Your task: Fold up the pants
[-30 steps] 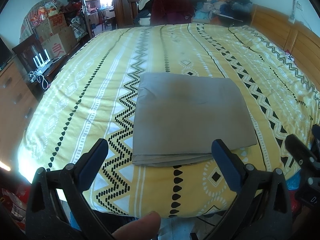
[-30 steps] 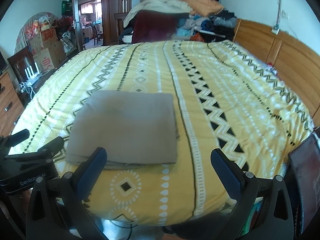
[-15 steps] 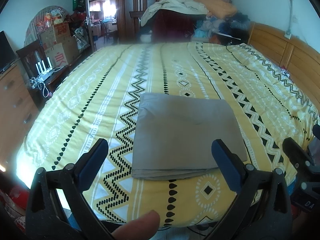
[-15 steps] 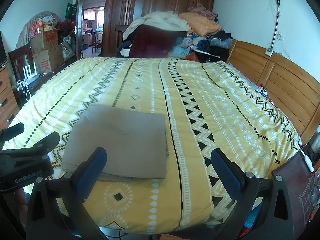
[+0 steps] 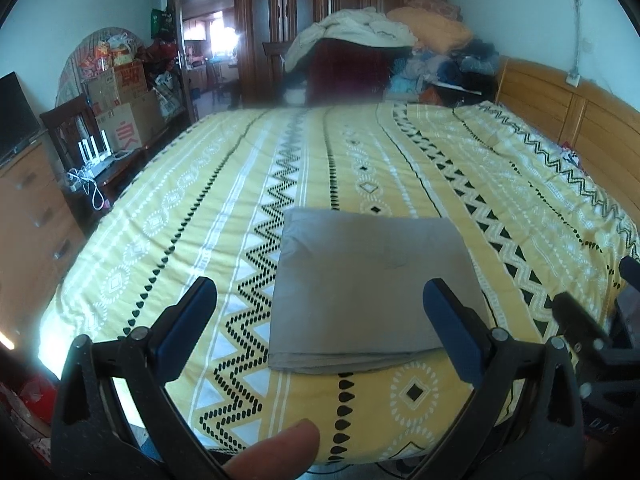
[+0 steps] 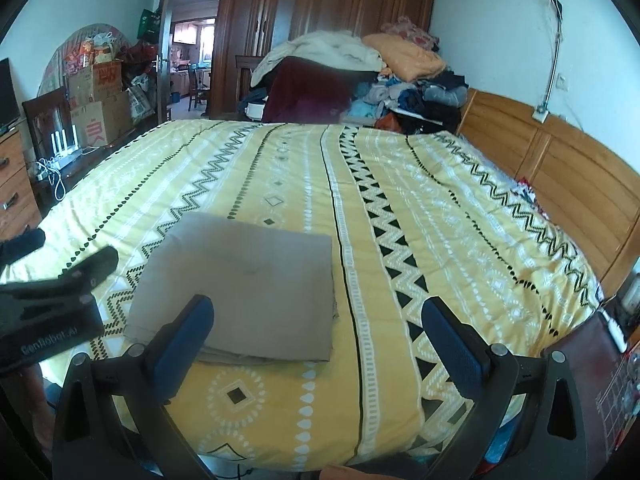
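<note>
Grippers (image 5: pixel 320 312) withdrawn; thumb (image 5: pixel 276 456) left-view only

Both wrist cameras looked forward from behind their tools, off the bed's (image 5: pixel 200 208) near edge, slightly downward. Left tool (image 5: pixel 320 312) faced the folded pants (image 5: pixel 372 280); from the right tool (image 6: pixel 318 328) they lay ahead-left. Shared: bed, pants, headboard (image 6: pixel 560 168).

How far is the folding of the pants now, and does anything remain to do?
Done: the grey pants lie as a flat, layered rectangle near the front edge of the yellow patterned bedspread. In hand: nothing; the left gripper and the right gripper are both open and hold no cloth. Left: seemingly nothing, though slightly uneven layers show at the near edge.
</note>
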### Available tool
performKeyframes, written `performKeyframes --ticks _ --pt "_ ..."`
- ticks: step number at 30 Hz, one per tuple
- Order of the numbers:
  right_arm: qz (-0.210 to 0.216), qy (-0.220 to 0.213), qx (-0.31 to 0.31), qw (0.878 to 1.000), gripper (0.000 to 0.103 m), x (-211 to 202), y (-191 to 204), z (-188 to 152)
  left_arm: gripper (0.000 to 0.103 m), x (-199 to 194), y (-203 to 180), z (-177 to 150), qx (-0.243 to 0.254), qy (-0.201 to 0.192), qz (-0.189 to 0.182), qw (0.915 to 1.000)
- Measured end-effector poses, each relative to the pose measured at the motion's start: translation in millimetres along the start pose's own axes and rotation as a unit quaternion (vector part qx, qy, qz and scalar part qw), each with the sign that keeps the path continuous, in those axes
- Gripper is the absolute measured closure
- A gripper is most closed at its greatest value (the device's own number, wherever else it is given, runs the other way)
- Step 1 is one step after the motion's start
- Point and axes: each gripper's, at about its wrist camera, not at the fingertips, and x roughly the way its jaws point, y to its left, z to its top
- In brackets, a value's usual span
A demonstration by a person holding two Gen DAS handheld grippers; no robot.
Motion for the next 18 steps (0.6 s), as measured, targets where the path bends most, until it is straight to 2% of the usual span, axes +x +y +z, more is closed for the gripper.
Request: performKeyframes --ticks 3,18 --pt "0.018 0.01 0.015 1.0 0.0 2 -3 2 0.0 0 0 2 -0.002 0.002 -0.001 1.0" --pt "0.035 0.06 0.027 0.997 0.0 25 -3 -9 0.0 12 -5 -10 0.006 0.036 -0.004 0.9993"
